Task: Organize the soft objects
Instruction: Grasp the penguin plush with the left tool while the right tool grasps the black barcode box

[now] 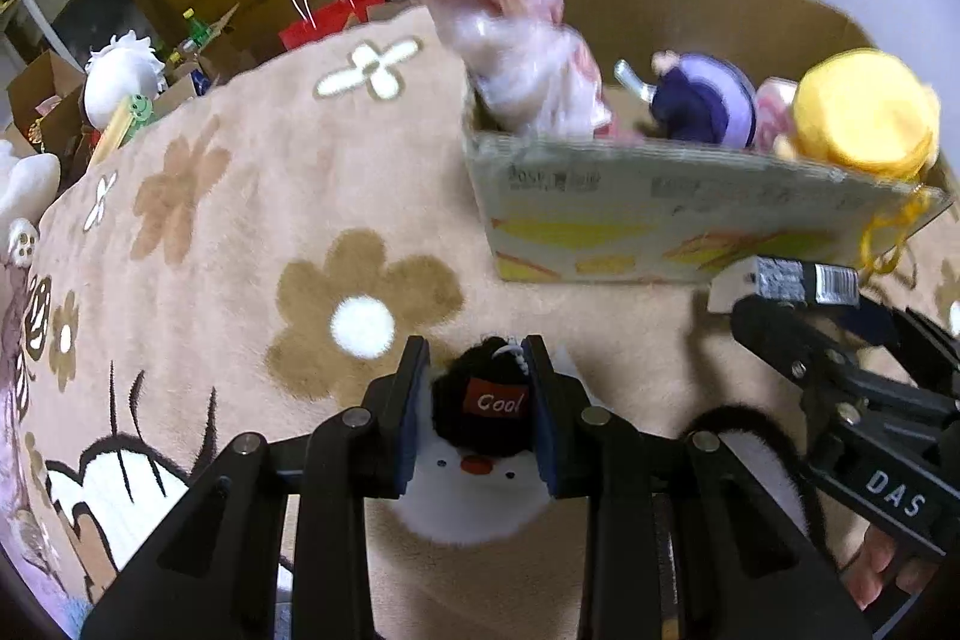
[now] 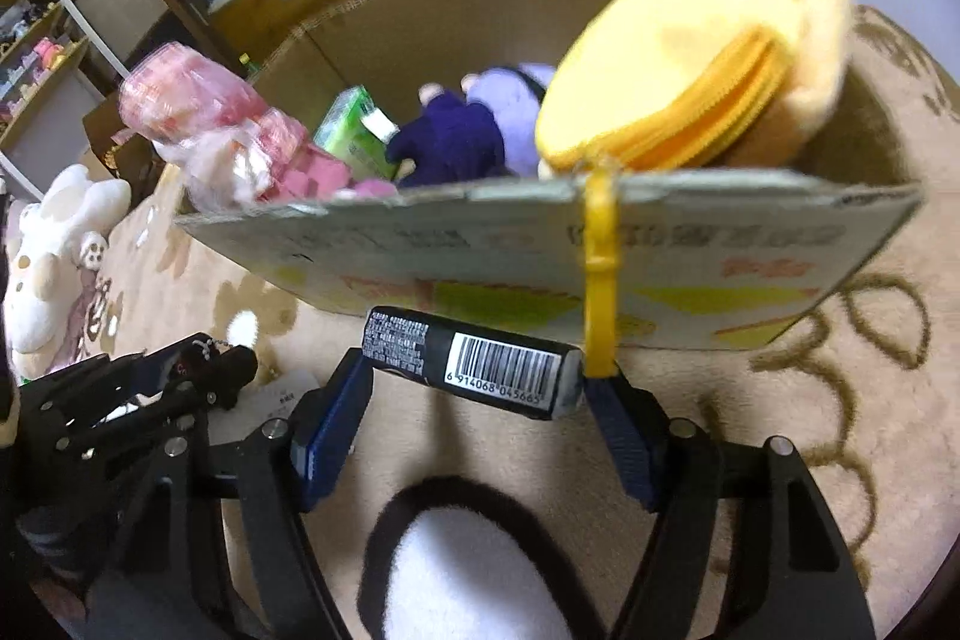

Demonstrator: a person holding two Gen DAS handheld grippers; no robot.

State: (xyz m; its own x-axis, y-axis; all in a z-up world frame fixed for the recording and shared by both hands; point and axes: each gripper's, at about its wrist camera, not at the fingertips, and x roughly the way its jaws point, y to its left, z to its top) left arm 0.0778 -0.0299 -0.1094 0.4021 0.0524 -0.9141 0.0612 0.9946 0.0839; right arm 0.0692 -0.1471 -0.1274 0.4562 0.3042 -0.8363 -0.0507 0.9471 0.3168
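Plush penguin (image 1: 480, 454) (one) gripped; boxed toys, perhaps four.

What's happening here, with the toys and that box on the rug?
A person is tidying soft things into an open cardboard box on a beige flowered rug. The left tool grips a small white plush with a black "Cool" hat. The right tool has a black barcoded packet between its fingers, near the box's front.
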